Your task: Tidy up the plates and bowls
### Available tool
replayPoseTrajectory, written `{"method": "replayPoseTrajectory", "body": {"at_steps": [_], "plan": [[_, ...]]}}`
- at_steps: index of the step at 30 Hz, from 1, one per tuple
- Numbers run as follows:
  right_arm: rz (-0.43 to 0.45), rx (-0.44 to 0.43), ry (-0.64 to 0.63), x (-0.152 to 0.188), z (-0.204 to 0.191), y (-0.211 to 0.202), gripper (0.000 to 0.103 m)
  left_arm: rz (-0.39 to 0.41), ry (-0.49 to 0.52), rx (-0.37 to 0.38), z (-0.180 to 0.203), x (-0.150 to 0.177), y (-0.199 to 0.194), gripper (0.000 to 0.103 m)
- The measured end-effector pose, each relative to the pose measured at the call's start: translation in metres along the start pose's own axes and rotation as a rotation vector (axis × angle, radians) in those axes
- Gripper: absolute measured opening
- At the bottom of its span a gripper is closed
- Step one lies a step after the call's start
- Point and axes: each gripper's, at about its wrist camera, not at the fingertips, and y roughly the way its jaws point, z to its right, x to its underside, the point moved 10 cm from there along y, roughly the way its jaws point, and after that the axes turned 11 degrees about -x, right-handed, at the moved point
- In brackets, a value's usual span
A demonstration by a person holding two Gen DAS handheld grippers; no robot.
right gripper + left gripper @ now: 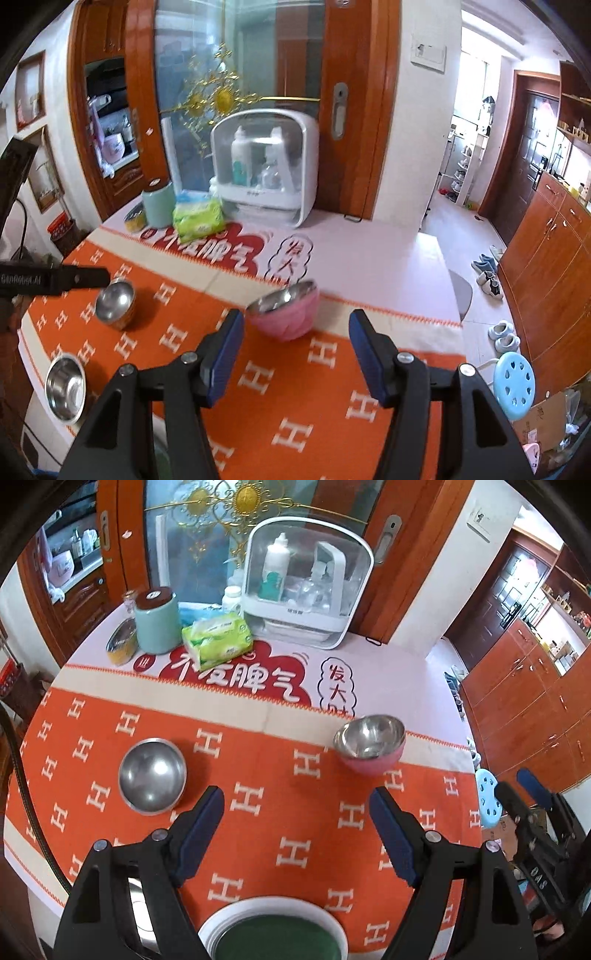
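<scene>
Upright pink bowl (284, 312), steel-lined

Behind the counter (369, 266) stands a wooden-framed glass door (236, 74) with gold ornament. White walls (424, 155) meet a pale tiled floor (461, 236). Wooden cabinets (546, 266) line the right side, near a blue stool (515, 384). Daylight fills the far doorway (476, 110).

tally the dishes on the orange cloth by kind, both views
Plain steel bowls: 2, far steel bowl and near steel bowl
Pink bowl with steel lining: 1, pink bowl
White plates with green centre: 1 stack, plate stack, count unclear
Total: 3 bowls, 1 stack
</scene>
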Motion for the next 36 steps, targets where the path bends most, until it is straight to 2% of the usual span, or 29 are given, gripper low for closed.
{"method": "replayPoseTrajectory", "body": {"at_steps": [1, 3, 4, 8, 12, 18, 23, 26, 32, 36], "plan": [[0.002, 0.001, 0.009, -0.008, 0.006, 0.005, 0.061, -0.001, 0.0, -0.003, 0.002, -0.005, 0.002, 0.08], [0.01, 0.008, 0.024, -0.017, 0.015, 0.011, 0.071, -0.006, 0.001, -0.014, 0.007, -0.013, 0.01, 0.08], [0.016, 0.011, 0.031, -0.022, 0.021, 0.017, 0.072, -0.006, 0.003, -0.017, 0.009, -0.016, 0.014, 0.08], [0.004, 0.002, 0.061, -0.03, 0.036, 0.038, 0.072, -0.02, -0.005, -0.02, 0.019, -0.022, 0.034, 0.08], [-0.012, -0.039, 0.106, -0.029, 0.046, 0.064, 0.072, -0.042, -0.032, 0.017, 0.031, -0.025, 0.057, 0.08], [-0.058, -0.051, 0.151, -0.015, 0.061, 0.107, 0.072, -0.073, -0.066, 0.049, 0.045, -0.026, 0.095, 0.08], [-0.072, -0.116, 0.233, -0.002, 0.07, 0.136, 0.072, -0.092, -0.1, 0.088, 0.059, -0.023, 0.131, 0.08], [-0.111, -0.145, 0.266, 0.01, 0.073, 0.153, 0.072, -0.11, -0.108, 0.107, 0.07, -0.017, 0.153, 0.08], [-0.156, -0.185, 0.305, 0.03, 0.078, 0.176, 0.072, -0.187, -0.109, 0.1, 0.087, -0.002, 0.198, 0.08], [-0.165, -0.21, 0.327, 0.038, 0.079, 0.184, 0.072, -0.22, -0.115, 0.111, 0.093, 0.006, 0.214, 0.08]]}}
